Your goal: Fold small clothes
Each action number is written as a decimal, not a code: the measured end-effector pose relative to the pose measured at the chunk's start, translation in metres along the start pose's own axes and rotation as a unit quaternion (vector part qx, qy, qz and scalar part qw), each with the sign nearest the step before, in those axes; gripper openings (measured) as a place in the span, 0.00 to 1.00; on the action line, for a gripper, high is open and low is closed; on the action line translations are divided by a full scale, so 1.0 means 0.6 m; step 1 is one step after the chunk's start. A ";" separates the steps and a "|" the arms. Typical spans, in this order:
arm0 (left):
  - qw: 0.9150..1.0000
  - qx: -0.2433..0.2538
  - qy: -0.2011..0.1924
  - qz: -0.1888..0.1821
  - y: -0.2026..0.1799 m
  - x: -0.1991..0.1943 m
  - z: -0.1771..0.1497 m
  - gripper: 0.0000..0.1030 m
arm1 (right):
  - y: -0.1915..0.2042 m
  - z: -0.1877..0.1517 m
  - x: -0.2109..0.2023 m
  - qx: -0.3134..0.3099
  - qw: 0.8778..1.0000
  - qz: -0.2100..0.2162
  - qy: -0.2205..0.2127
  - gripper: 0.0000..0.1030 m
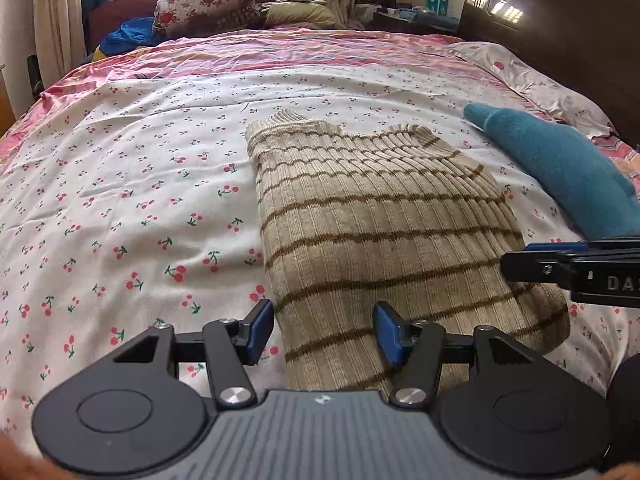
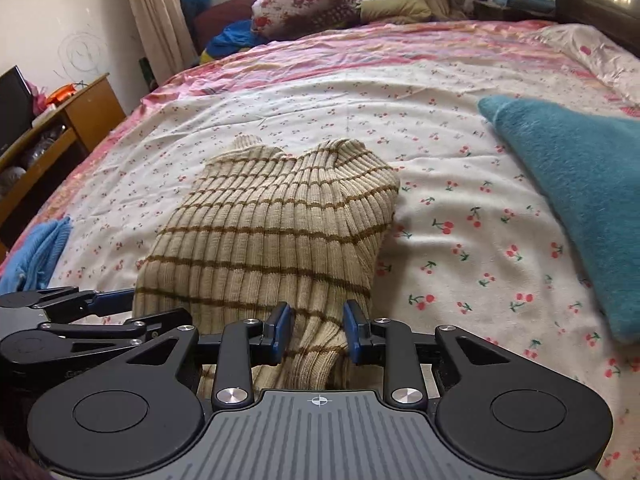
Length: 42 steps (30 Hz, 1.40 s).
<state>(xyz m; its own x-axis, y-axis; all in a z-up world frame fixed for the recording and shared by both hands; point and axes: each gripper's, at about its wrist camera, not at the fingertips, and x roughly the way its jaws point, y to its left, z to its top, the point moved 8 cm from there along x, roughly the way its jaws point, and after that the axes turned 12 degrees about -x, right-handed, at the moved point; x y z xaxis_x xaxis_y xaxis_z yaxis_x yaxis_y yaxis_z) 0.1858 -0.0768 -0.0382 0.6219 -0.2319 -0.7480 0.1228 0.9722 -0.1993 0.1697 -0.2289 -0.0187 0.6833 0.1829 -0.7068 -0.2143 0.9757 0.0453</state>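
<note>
We are holding the left gripper (image 1: 323,334) spread over the striped sweater's (image 1: 372,224) near end; the right gripper (image 2: 319,333) is pinching its near fold. Farther along the bed (image 1: 160,152) is lying a teal garment (image 2: 580,184).

Striped sweater (image 1: 360,232): near end hidden under left gripper (image 1: 324,334) body. Teal garment (image 2: 576,184): cut off by right edge (both views). Light blue cloth (image 2: 40,252): cut by left edge. Nightstand items (image 1: 416,8): too small to tell. Whether right gripper (image 2: 318,330) pads press knit: unclear.
</note>
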 end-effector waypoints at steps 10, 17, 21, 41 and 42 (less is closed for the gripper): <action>1.000 -0.007 -0.003 0.017 -0.002 -0.032 -0.032 0.67 | 0.054 -0.020 -0.070 -0.027 0.999 -0.008 -0.030 0.31; 0.999 -0.011 0.001 0.037 0.008 -0.054 -0.071 0.75 | 0.079 -0.060 -0.080 -0.011 1.000 -0.009 -0.023 0.32; 0.999 -0.021 0.004 0.036 0.014 -0.062 -0.090 0.76 | 0.088 -0.084 -0.076 -0.003 1.000 -0.009 -0.009 0.32; 0.998 -0.006 -0.018 0.067 0.007 -0.111 -0.123 0.95 | 0.125 -0.138 -0.089 -0.003 1.000 -0.003 0.003 0.35; 0.997 -0.003 -0.019 0.070 0.006 -0.112 -0.123 0.95 | 0.124 -0.139 -0.089 -0.001 1.000 -0.003 0.003 0.35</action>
<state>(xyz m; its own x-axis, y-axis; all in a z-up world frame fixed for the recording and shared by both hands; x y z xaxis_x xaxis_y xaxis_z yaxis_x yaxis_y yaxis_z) 0.0873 -0.0600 -0.0353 0.6620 -0.0928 -0.7437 0.0277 0.9947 -0.0994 0.0593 -0.1759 -0.0363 0.6796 0.1771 -0.7119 -0.2127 0.9763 0.0398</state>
